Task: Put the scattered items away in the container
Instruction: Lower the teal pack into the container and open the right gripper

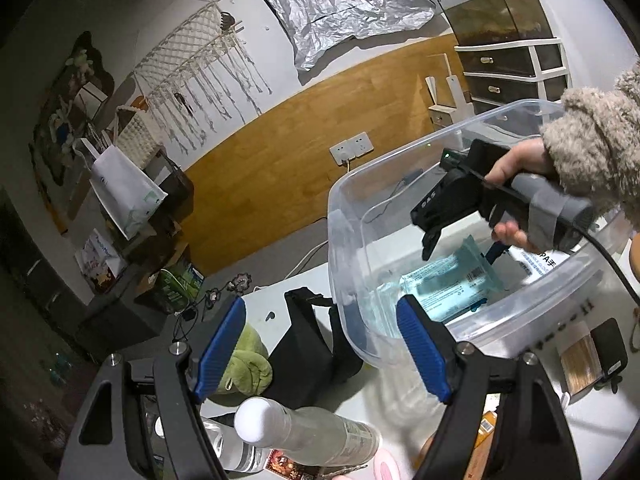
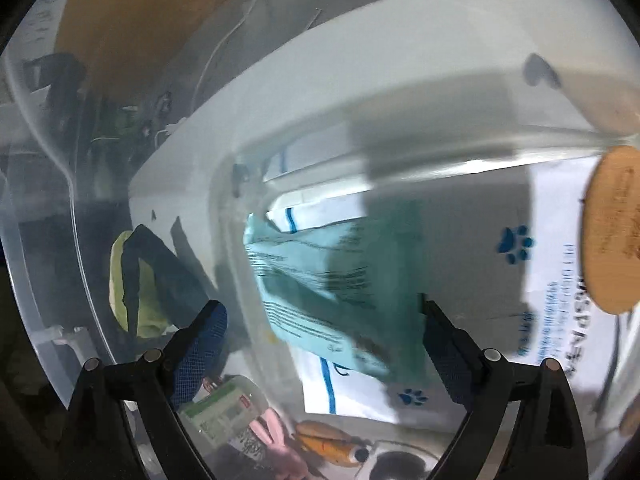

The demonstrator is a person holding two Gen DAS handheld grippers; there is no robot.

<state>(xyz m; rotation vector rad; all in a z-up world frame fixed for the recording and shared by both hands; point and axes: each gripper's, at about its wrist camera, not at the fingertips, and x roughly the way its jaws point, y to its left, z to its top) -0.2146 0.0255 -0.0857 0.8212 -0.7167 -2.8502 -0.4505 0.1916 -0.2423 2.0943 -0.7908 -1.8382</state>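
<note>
A clear plastic bin point(image 1: 348, 208) stands on the white table. On its floor lie a teal packet point(image 1: 448, 284) and a white paw-print packet point(image 1: 540, 260). A hand in a fuzzy sleeve holds my right gripper point(image 1: 462, 250) down inside the bin. In the right wrist view the right gripper point(image 2: 322, 308) is open, and the blurred teal packet point(image 2: 320, 280) lies between and below its fingers, not pressed by them. My left gripper point(image 1: 322, 308) is open and holds nothing, hovering by the bin's near left corner above a black pouch point(image 1: 304, 344) and a green plush point(image 1: 248, 364).
A clear bottle with a white cap point(image 1: 304, 432) lies just below the left gripper. A wooden brush point(image 1: 580, 364) sits right of the bin. Through the bin wall show a green-white packet point(image 2: 220, 412), a pink plush point(image 2: 276, 440) and an orange toy point(image 2: 328, 440). A round wooden lid point(image 2: 612, 232) is at the right.
</note>
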